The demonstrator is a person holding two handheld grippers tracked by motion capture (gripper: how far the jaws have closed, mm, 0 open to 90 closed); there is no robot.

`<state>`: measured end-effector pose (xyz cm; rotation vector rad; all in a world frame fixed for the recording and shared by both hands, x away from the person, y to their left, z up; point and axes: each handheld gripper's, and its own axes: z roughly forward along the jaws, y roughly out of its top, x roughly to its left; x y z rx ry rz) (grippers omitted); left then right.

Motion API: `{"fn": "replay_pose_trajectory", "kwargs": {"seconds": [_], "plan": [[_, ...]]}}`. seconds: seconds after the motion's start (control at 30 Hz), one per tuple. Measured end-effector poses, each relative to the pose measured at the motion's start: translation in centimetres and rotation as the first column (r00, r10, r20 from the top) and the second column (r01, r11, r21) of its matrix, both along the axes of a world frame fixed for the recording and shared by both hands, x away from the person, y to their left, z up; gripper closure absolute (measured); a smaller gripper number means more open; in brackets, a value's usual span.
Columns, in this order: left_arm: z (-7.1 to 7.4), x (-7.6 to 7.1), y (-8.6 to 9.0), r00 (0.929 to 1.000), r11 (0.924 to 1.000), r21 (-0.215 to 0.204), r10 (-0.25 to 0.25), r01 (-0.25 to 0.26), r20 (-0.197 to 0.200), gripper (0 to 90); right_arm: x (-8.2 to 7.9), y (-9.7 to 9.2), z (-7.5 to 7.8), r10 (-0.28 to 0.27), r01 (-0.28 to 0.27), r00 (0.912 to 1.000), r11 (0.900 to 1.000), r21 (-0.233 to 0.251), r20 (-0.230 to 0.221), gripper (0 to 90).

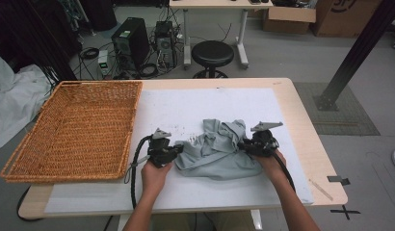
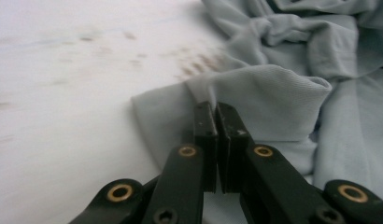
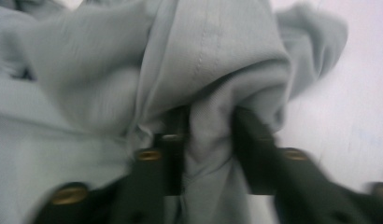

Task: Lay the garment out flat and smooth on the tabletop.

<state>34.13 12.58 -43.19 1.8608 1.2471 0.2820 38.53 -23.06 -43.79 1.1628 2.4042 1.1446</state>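
A pale grey garment [image 1: 218, 149] is seen lying crumpled on the white sheet [image 1: 186, 106] that covers the near middle of the table [image 1: 301, 139], with a bunched heap at its far side and a flatter layer spread toward the near edge. It is gripped from both sides. The left hand-held gripper [image 1: 177, 150] is set at the garment's left edge, and in the left gripper view [image 2: 216, 122] its jaws are seen pressed together with a thin fold of cloth apparently caught at their tips. The right hand-held gripper [image 1: 243, 144] is set at the garment's right edge; in the blurred right gripper view [image 3: 206, 135] a thick gather of fabric is clamped between its jaws. Holding opposite edges in this way seems meant to let the garment be lifted or pulled flat, judged from the pose alone. A wide woven wicker basket [image 1: 75, 130] is placed empty at the left of the table, just beside the sheet, probably as the place where the garment is to be put.
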Motion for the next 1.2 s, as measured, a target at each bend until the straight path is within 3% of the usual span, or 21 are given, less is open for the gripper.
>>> {"fn": "replay_pose_trajectory", "kwargs": {"seconds": [0.07, 0.1, 0.2, 0.27, 0.3, 0.4, 0.5, 0.63, 0.67, 0.7, 0.77, 0.83, 0.87, 0.9, 0.93, 0.97, 1.03, 1.1, 1.13, 1.17, 1.2], "plan": [[0.3, -0.1, 0.8, 0.9983, 0.9985, -0.005, 0.055, -0.055, 0.02, 88.0, 1.2, 0.3, 0.5, -0.021, 0.022, 0.9994, 0.9993, -0.032, 0.027, 84.0], [0.4, -0.1, 1.0, 0.9962, 0.9967, -0.008, 0.081, -0.081, 0.032, 88.0, 2.2, 0.5, 0.8, -0.076, 0.079, 0.9945, 0.9959, -0.042, 0.071, 85.1], [0.6, -0.3, 1.5, 0.9875, 0.9895, 0.002, 0.144, -0.145, 0.063, 88.0, 3.2, 0.4, 0.8, -0.144, 0.146, 0.985, 0.9893, -0.009, 0.095, 85.3], [0.8, -0.4, 1.7, 0.9815, 0.9853, 0.003, 0.17, -0.171, 0.088, 88.0, 3.7, 0.1, 0.7, -0.221, 0.222, 0.9657, 0.9749, 0.002, 0.137, 85.3], [0.9, -0.5, 1.9, 0.9792, 0.9839, -0.011, 0.179, -0.179, 0.096, 88.0, 3.7, -0.5, 0.5, -0.297, 0.296, 0.9427, 0.9547, 0.029, 0.152, 84.7], [0.9, -0.5, 1.9, 0.9858, 0.9892, -0.031, 0.146, -0.144, 0.084, 87.9, 3.6, -1.2, 0.5, -0.306, 0.298, 0.9449, 0.951, 0.083, 0.116, 78.8], [0.8, -0.8, 1.8, 0.9902, 0.9932, -0.034, 0.114, -0.111, 0.082, 87.5, 2.5, -2.1, 1.2, -0.303, 0.283, 0.9417, 0.9487, 0.141, 0.147, 67.0], [0.8, -1.2, 2.0, 0.9911, 0.9941, -0.041, 0.103, -0.1, 0.084, 87.4, 0.6, -2.6, 2.6, -0.259, 0.22, 0.9502, 0.9509, 0.218, 0.173, 61.3], [0.7, -1.2, 2.0, 0.9914, 0.9941, -0.047, 0.102, -0.098, 0.082, 87.4, -0.3, -2.1, 3.3, -0.2, 0.153, 0.9645, 0.9548, 0.255, 0.172, 58.6], [0.7, -1.3, 2.1, 0.9914, 0.9939, -0.05, 0.102, -0.098, 0.082, 87.4, -0.3, -2.1, 3.3, -0.2, 0.153, 0.9645, 0.9548, 0.255, 0.172, 58.6], [0.6, -1.4, 2.1, 0.992, 0.9941, -0.056, 0.097, -0.093, 0.08, 87.3, -0.8, -0.7, 3.4, -0.113, 0.067, 0.9828, 0.9552, 0.288, 0.146, 54.9], [0.5, -1.5, 2.0, 0.9924, 0.9942, -0.061, 0.093, -0.089, 0.08, 87.2, -0.2, 2.1, 2.8, -0.031, 0.015, 0.9962, 0.9815, 0.191, 0.081, 55.9], [0.5, -1.6, 2.0, 0.9927, 0.9942, -0.064, 0.091, -0.086, 0.079, 87.2, 0.3, 2.8, 2.5, -0.013, 0.003, 0.9983, 0.9865, 0.164, 0.057, 65.8], [0.5, -1.6, 2.0, 0.9929, 0.9943, -0.064, 0.09, -0.085, 0.078, 87.2, 0.3, 2.8, 2.5, -0.013, 0.003, 0.9983, 0.9865, 0.164, 0.057, 65.8], [0.5, -1.7, 2.0, 0.9931, 0.9944, -0.065, 0.089, -0.084, 0.077, 87.1, 1.2, 3.5, 2.4, -0.01, 0.002, 0.9971, 0.9952, 0.098, 0.075, 87.6], [0.5, -1.7, 2.1, 0.9931, 0.9944, -0.065, 0.088, -0.083, 0.078, 87.1, 1.2, 3.5, 2.4, -0.01, 0.002, 0.9971, 0.9952, 0.098, 0.075, 87.6], [0.6, -1.8, 2.1, 0.9935, 0.9944, -0.066, 0.087, -0.082, 0.073, 87.1, 2.6, 3.0, 3.0, -0.093, 0.081, 0.9883, 0.9922, 0.094, 0.121, 88.1], [0.6, -1.9, 2.0, 0.9941, 0.9945, -0.067, 0.085, -0.08, 0.068, 87.2, 4.0, 2.0, 3.9, -0.204, 0.188, 0.9624, 0.977, 0.1, 0.179, 88.3], [0.6, -1.9, 1.9, 0.9942, 0.9946, -0.069, 0.083, -0.078, 0.069, 87.2, 5.3, 1.1, 4.5, -0.28, 0.266, 0.9353, 0.9594, 0.095, 0.216, 88.3], [0.6, -1.9, 1.8, 0.9945, 0.9949, -0.069, 0.078, -0.073, 0.07, 87.2, 5.3, 1.1, 4.5, -0.28, 0.266, 0.9353, 0.9594, 0.095, 0.216, 88.3], [0.6, -1.9, 1.7, 0.9945, 0.995, -0.07, 0.076, -0.071, 0.071, 87.2, 6.1, 0.6, 4.7, -0.314, 0.3, 0.9247, 0.9489, 0.099, 0.215, 88.2]]}}
